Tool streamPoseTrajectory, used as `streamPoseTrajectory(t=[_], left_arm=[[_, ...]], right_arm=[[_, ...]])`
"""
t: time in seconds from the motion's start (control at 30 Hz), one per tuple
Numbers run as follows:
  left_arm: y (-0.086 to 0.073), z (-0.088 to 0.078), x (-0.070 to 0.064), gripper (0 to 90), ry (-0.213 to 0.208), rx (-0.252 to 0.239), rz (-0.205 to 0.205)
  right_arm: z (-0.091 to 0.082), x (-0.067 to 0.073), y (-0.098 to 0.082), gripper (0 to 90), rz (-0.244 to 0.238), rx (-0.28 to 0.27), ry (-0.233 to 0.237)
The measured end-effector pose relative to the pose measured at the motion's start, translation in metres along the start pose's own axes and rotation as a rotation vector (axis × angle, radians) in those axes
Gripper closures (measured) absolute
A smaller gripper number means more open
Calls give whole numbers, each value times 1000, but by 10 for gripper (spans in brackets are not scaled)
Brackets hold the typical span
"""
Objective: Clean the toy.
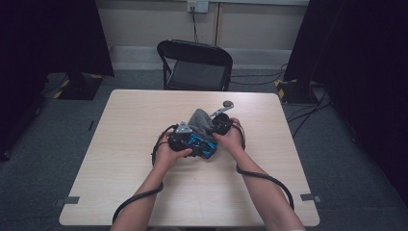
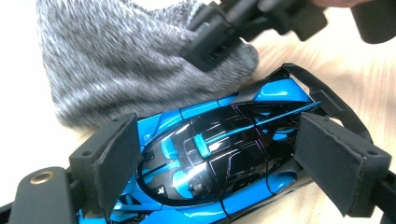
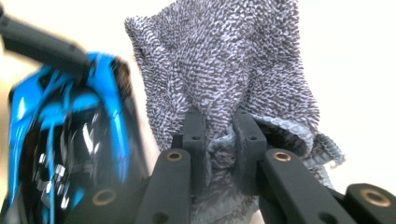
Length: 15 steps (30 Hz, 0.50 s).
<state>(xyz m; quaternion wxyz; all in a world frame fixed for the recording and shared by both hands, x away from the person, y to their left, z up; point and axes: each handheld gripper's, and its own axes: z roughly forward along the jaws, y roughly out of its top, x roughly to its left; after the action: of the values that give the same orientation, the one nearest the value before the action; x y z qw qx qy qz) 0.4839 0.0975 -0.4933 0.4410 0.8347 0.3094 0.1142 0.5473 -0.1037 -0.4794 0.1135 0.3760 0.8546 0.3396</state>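
- Left hand-held gripper [image 2: 233,154] clamps a blue toy car [image 2: 224,154] by its sides near the middle of the bench [image 1: 120,159]; the car's front is cut off.
- Right hand-held gripper [image 3: 219,140], closed tight, pinches a grey cloth [image 3: 233,70] just beyond the car, the car blurred beside it.

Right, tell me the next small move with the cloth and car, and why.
Probably bring the grey cloth down onto the blue toy car and wipe: the right gripper has the cloth pinched, and the left gripper straddles the car.

No readable text, label, brand or number on anything.
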Motion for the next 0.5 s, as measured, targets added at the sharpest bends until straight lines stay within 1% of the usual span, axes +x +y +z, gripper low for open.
streamPoseTrajectory(t=[0.03, 0.07, 0.1, 0.13, 0.17, 0.23, 0.3, 0.37, 0.5], left_arm=[[0, 0, 0, 141, -1, 2, 1], [0, 0, 0, 141, -1, 5, 4], [0, 0, 0, 141, -1, 3, 1], [0, 0, 1, 141, -1, 6, 5], [0, 0, 0, 141, -4, -1, -2], [0, 0, 0, 141, -3, 0, -2], [-1, 0, 1, 141, -5, -9, -5], [-1, 0, 1, 142, -5, -7, -3], [0, 0, 1, 142, -4, 0, -3]], right_arm=[[2, -1, 1, 780, 9, 2, -3], [4, 0, 2, 780, 5, 7, 0], [6, 1, 4, 779, -14, 5, 4], [7, 4, 6, 778, -20, 9, 7], [10, 6, 8, 777, -27, 17, 11], [14, 12, 10, 777, -57, 26, 29], [16, 17, 12, 779, -112, 46, 33], [15, 17, 13, 782, -131, 57, 39], [9, 12, 8, 786, -162, 69, 69]])
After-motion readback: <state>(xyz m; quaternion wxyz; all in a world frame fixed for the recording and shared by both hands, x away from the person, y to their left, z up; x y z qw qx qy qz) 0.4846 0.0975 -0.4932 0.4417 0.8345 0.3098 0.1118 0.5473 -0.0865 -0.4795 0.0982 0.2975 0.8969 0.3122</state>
